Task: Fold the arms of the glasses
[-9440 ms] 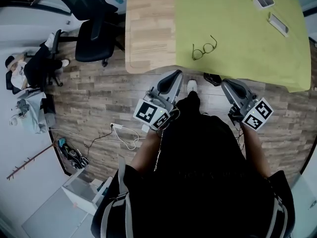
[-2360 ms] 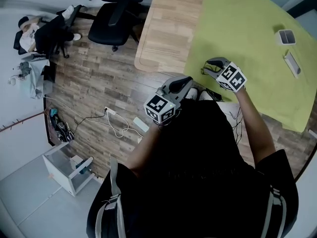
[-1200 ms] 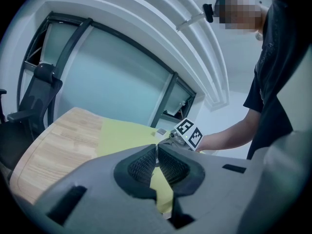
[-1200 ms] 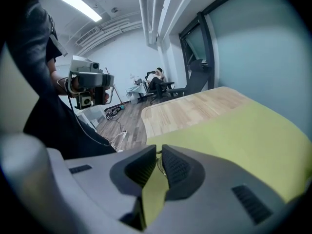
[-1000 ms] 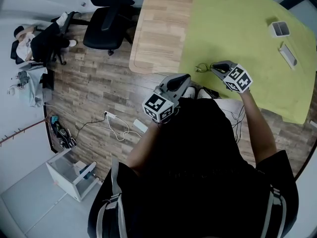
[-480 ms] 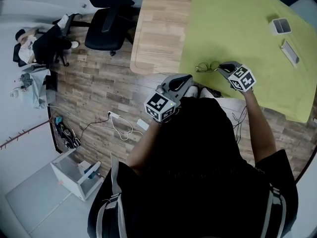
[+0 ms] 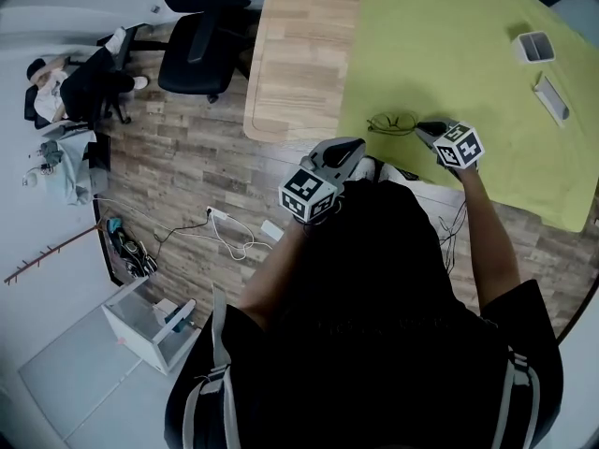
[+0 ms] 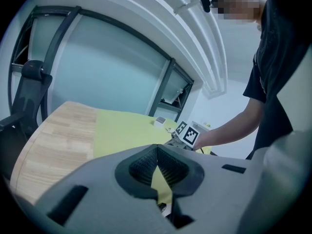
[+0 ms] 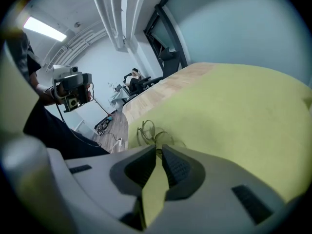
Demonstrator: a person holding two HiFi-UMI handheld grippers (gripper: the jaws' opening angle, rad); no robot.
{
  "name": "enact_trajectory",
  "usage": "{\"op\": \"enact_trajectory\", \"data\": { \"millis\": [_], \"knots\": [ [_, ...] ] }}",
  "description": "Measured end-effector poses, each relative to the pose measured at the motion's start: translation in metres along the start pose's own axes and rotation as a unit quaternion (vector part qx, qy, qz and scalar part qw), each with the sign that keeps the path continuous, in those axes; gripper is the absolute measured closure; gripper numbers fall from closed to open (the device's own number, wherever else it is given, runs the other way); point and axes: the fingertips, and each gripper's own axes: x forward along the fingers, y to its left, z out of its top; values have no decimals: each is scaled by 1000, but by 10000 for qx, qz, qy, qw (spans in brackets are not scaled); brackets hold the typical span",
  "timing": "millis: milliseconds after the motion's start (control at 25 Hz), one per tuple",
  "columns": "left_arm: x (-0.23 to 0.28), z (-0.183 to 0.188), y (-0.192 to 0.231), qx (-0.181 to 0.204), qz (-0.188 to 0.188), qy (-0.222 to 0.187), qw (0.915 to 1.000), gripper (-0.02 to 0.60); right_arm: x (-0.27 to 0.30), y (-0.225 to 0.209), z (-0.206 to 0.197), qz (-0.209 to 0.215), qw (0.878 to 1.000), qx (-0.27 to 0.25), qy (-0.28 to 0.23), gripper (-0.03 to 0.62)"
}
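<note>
Pinching what looks like 1 thin arm end of the glasses (image 7: 391, 123) on the green cloth (image 7: 449, 45) near the counter (image 7: 299, 45) edge, in near-closed jaws of right gripper (image 9: 158, 150), probably to swing it inward, with left gripper (image 8: 157, 154) jaws clenched empty, parked off the edge.

Your worktop (image 7: 299, 45) is pale wood, and a yellow-green cloth (image 7: 468, 26) covers its right part; far right on the cloth sits a small open white box (image 7: 533, 47), with a flat white case (image 7: 552, 98) near it but apart; a black office chair (image 7: 201, 50) stands at the worktop's left edge on the plank floor (image 7: 178, 166); a white cable (image 7: 229, 237) lies loose on that floor; further left a person (image 7: 75, 87) sits in another chair; a white drawer unit (image 7: 150, 330) stands at lower left.
</note>
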Motion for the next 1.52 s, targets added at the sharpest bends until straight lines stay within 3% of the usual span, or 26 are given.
{"op": "enact_trajectory", "data": {
  "millis": [560,960,1280,1520],
  "knots": [
    [5,-9,18,-171,45,209,9996,563,24,-28,0,195,9986,466,136,539],
    [5,-8,23,-193,-33,274,9994,563,28,-36,3,10,9988,458,149,539],
    [4,0,25,-101,-103,247,9996,563,11,-37,17,-279,9982,476,-219,539],
    [5,5,21,-20,-254,132,9996,562,-15,-8,24,-450,9962,356,-659,546]
  ]
}}
